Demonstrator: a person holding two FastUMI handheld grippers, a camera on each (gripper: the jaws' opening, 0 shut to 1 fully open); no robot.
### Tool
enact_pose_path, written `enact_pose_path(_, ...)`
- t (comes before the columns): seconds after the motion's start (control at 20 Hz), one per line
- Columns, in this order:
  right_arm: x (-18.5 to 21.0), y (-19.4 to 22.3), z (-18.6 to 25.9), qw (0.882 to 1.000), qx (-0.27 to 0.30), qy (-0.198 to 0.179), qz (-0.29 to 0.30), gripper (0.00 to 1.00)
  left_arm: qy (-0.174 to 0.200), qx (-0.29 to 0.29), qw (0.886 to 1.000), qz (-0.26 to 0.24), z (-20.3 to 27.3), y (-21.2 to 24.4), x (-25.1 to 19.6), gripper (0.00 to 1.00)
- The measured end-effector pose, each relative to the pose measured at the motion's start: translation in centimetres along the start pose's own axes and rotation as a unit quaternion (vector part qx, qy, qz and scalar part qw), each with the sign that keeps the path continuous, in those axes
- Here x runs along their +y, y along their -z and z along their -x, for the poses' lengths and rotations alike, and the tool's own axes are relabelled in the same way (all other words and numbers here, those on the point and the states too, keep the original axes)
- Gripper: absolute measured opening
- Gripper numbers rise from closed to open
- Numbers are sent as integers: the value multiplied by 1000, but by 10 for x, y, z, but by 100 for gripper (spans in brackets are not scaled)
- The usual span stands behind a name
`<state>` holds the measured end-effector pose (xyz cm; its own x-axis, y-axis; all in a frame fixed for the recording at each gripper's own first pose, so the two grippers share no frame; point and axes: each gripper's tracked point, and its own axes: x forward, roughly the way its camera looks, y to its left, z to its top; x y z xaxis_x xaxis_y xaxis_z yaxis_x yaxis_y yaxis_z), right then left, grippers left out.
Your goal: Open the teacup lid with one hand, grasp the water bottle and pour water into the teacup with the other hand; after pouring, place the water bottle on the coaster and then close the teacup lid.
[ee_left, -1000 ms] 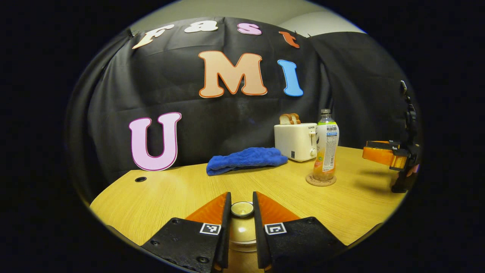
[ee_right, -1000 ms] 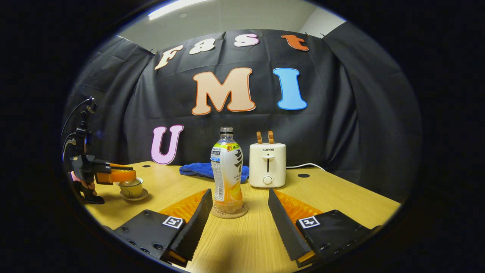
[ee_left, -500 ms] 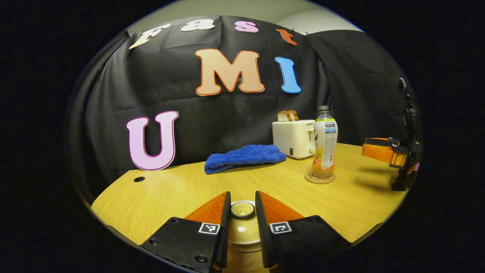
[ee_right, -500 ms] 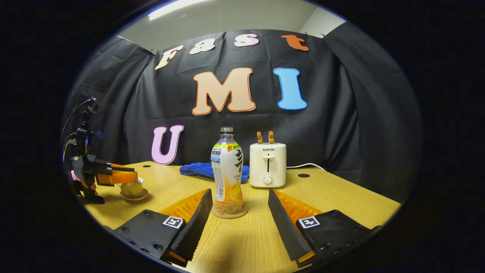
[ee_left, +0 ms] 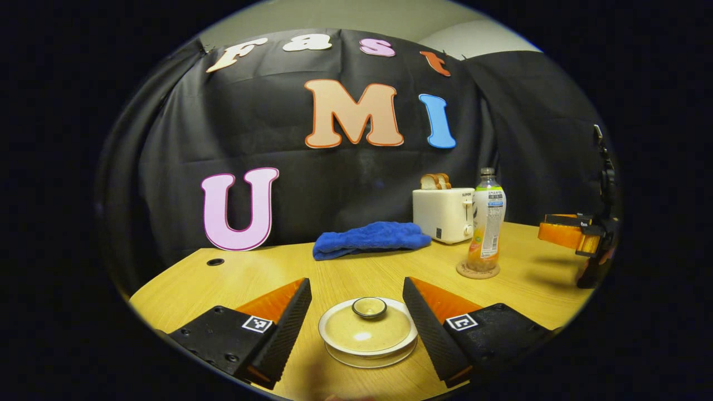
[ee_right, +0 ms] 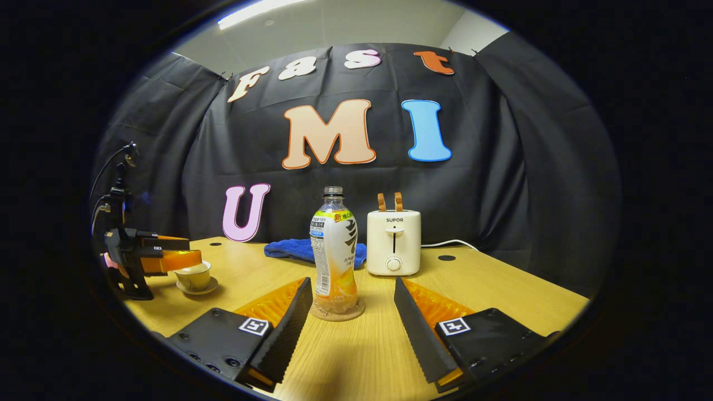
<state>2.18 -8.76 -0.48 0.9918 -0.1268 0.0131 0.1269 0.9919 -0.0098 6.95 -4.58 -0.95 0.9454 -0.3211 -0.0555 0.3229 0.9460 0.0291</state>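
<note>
The lid (ee_left: pixel 367 329) sits flat on the teacup (ee_right: pixel 193 274), its knob (ee_left: pixel 369 306) upright at the centre, and cup and saucer (ee_right: pixel 195 289) stand near the desk's (ee_left: pixel 267 278) front edge. In the left gripper view the lid lies at 6 o'clock, between the fingers of the left hand-held gripper (ee_left: pixel 357 312). That gripper is released: its jaws stand wide, one on each side of the lid, and touch neither the knob nor the rim. With the lid seated and the jaws apart, the closing step looks done; I judge the gripper is spread so that it can draw off without dragging the lid.

The bottle (ee_right: pixel 333 250) stands upright on the coaster (ee_right: pixel 337 310), at about 3 o'clock from the cup in the left gripper view. It has no cap that I can see, so it probably has to stay upright. In the right gripper view it is at centre, just beyond the right hand-held gripper (ee_right: pixel 352 309), which is also released, its jaws wide and clear of the bottle. That fits a bottle already set down.

Farther back, at 12 o'clock, a blue towel (ee_left: pixel 370 238) lies on the desk and a toaster (ee_right: pixel 393 241) with bread (ee_right: pixel 389 201) stands to its right, both well apart from the task's things.
</note>
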Motion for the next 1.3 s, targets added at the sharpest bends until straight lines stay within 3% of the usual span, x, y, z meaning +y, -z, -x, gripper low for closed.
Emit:
enact_pose_path(0.1, 0, 0, 0, 1000, 0, 0, 0, 92, -18, -16, 1000, 16, 9, -4, 8, 96)
enact_pose_path(0.4, 0, 0, 0, 1000, -1, 0, 0, 94, -64, -25, 998, 18, 43, -5, 29, 96)
enact_pose_path(0.6, -2, -1, 1, 1000, -2, 4, 0, 94, -143, -25, 989, 16, 70, -4, 62, 96)
enact_pose_path(0.75, -3, -2, 3, 1000, -2, 9, 1, 94, -218, -23, 976, 14, 87, -3, 88, 96)
enact_pose_path(0.85, -6, -2, 3, 1000, -1, 14, 1, 94, -246, -22, 969, 14, 95, -2, 96, 96)
enact_pose_path(1.3, 0, 0, 2, 1000, 1, 20, 1, 94, -224, -20, 974, 16, 90, 0, 87, 94)
